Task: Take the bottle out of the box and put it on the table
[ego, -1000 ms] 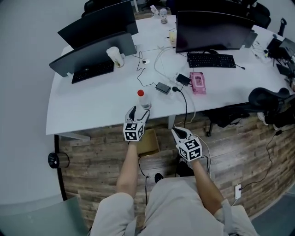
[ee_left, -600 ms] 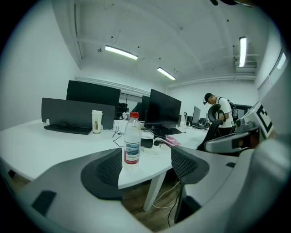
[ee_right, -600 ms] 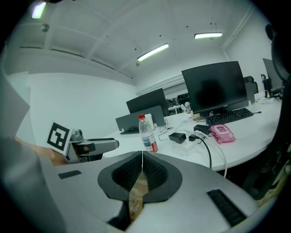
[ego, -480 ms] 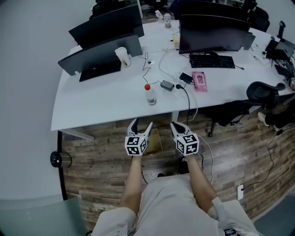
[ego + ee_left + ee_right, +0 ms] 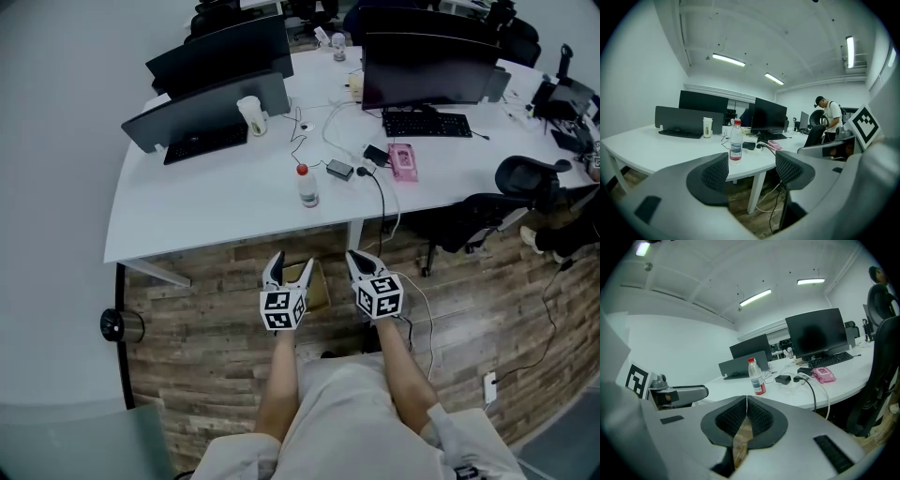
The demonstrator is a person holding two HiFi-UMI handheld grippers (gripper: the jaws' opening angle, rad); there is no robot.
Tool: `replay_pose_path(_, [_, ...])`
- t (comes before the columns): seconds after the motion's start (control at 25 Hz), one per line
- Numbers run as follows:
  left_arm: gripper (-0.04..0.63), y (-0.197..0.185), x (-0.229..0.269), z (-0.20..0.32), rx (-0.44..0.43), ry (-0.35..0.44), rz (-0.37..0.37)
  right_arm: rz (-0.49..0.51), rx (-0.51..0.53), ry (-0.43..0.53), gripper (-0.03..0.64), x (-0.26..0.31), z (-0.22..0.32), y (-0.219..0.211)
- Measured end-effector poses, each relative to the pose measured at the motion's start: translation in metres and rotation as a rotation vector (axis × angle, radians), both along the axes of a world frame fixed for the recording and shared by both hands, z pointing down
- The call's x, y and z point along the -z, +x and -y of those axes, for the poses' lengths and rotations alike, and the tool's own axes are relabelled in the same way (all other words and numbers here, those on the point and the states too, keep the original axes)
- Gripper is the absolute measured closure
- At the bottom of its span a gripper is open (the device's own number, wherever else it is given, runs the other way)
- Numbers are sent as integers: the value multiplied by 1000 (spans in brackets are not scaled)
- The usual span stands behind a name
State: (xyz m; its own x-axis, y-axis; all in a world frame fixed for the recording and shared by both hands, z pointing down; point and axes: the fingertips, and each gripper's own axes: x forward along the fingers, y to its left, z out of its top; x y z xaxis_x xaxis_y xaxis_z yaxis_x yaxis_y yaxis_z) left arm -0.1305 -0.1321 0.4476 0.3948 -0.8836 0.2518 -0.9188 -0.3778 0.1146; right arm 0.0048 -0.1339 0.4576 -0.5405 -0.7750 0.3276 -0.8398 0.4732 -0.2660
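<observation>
A clear plastic bottle (image 5: 306, 187) with a red cap and a red-and-white label stands upright on the white table (image 5: 206, 202), near its front edge. It also shows in the left gripper view (image 5: 735, 143) and the right gripper view (image 5: 756, 377). My left gripper (image 5: 290, 264) hangs open and empty over the floor, short of the table edge and well apart from the bottle. Beside it my right gripper (image 5: 357, 259) is shut with nothing in it. A brown cardboard box (image 5: 316, 284) sits on the wooden floor between and below the two grippers, partly hidden by them.
On the table are two dark monitors (image 5: 427, 66), keyboards (image 5: 427, 123), a paper cup (image 5: 250, 114), a pink pack (image 5: 402, 161) and a power adapter (image 5: 339, 170) with cables hanging over the edge. A black office chair (image 5: 525, 183) stands to the right. A person (image 5: 829, 117) stands far off.
My left gripper has let go of the bottle and drawn back off the table toward me. The right gripper has moved in beside it. The bottle stays upright on the table.
</observation>
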Motion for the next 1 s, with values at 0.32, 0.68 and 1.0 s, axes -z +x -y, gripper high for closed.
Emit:
replay_pose_path(0.32, [367, -6, -3, -18, 5, -9, -21, -13, -10, 11, 577, 1, -12, 5])
replay_pose_path(0.68, [520, -8, 6, -17, 14, 11, -3, 19, 22, 53, 578, 13, -11, 0])
replay_pose_path(1.0, [581, -11, 6, -17, 22, 15, 6, -13, 71, 59, 578, 12, -10, -7])
